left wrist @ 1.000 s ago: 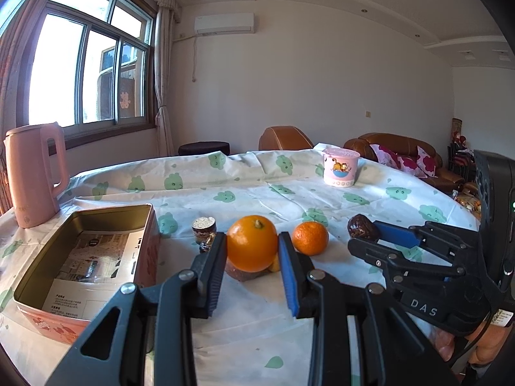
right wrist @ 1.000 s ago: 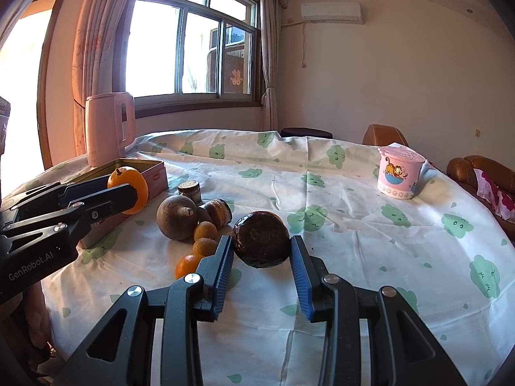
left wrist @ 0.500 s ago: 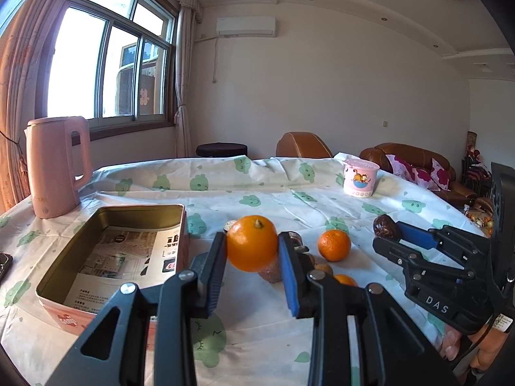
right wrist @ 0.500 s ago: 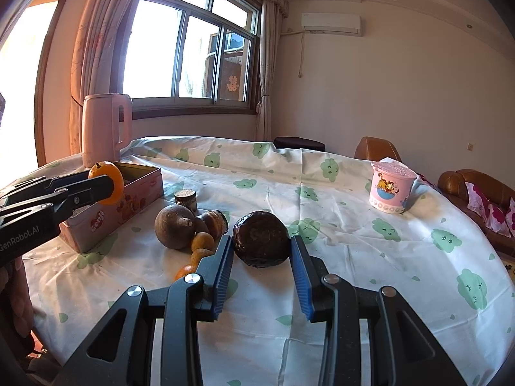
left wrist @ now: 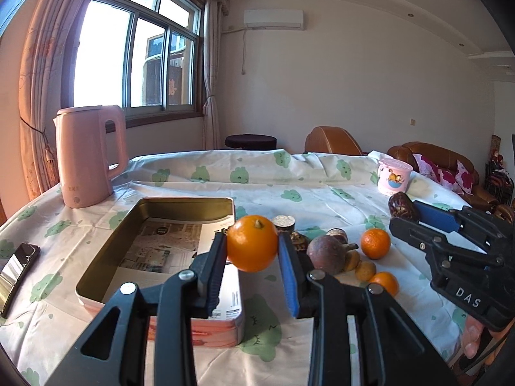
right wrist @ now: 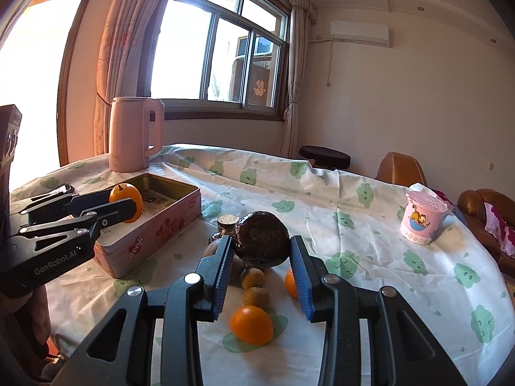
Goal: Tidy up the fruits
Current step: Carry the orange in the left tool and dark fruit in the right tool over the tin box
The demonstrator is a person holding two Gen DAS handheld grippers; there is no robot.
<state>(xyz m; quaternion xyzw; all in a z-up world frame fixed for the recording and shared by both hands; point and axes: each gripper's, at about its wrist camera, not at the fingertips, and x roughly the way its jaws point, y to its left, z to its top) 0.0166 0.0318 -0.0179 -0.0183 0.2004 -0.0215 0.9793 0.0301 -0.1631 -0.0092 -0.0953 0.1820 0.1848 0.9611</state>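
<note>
tin point(left wrist: 180, 204): open, long axis 12–6, at 10 o'clock of l gripper point(left wrist: 252, 265), nearer hand. l clamps orange point(left wrist: 252, 243) over tin's near-right corner. r gripper point(right wrist: 261, 268) clamps dark fruit point(right wrist: 261, 243), above loose fruit pile.

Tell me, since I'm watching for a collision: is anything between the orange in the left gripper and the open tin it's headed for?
Nothing visible. The left gripper holds the orange above the tin near its right wall; the tin holds only printed paper.
</note>
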